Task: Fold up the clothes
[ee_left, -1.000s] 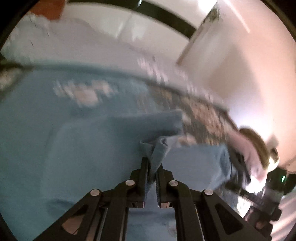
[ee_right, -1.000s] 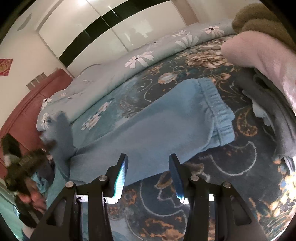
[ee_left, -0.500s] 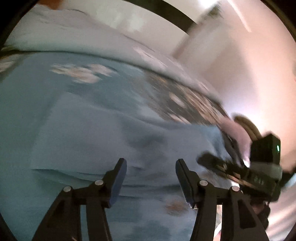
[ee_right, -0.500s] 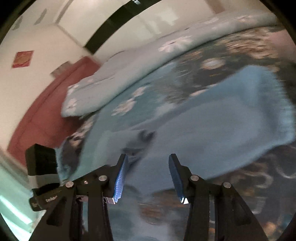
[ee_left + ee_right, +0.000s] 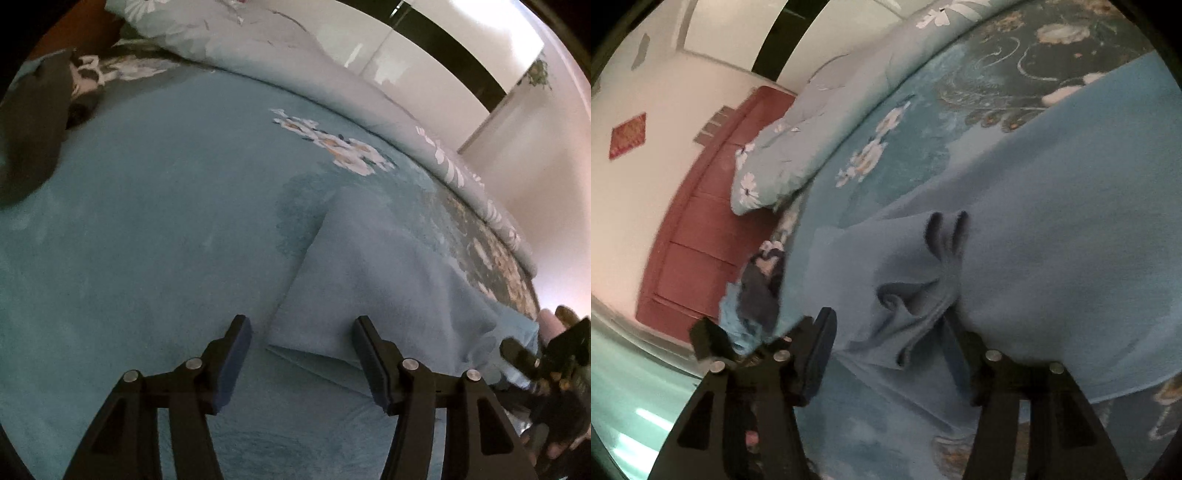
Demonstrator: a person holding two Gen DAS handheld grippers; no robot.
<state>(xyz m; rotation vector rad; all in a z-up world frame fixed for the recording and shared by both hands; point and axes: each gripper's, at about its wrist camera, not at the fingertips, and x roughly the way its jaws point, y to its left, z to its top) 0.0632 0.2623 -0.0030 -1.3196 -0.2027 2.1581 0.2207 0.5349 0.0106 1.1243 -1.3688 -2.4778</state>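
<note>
A light blue garment (image 5: pixel 388 280) lies folded on the blue floral bedspread (image 5: pixel 155 206). My left gripper (image 5: pixel 301 350) is open and empty, just in front of the garment's folded corner. In the right wrist view the same garment (image 5: pixel 1052 236) spreads across the bed, with a bunched, wrinkled fold (image 5: pixel 916 295) near its left end. My right gripper (image 5: pixel 890 354) is open, its fingers on either side of that bunched fold. The right gripper also shows in the left wrist view (image 5: pixel 546 354) at the far right.
A pale floral duvet and pillow (image 5: pixel 798 147) lie along the far side of the bed. A dark garment (image 5: pixel 29 122) lies at the far left. A red-brown headboard (image 5: pixel 701 236) and white wardrobe doors (image 5: pixel 424 62) stand behind.
My left gripper let go of the blue garment, opened and drew back to its left end. My right gripper swung left along the garment to the bunched fold.
</note>
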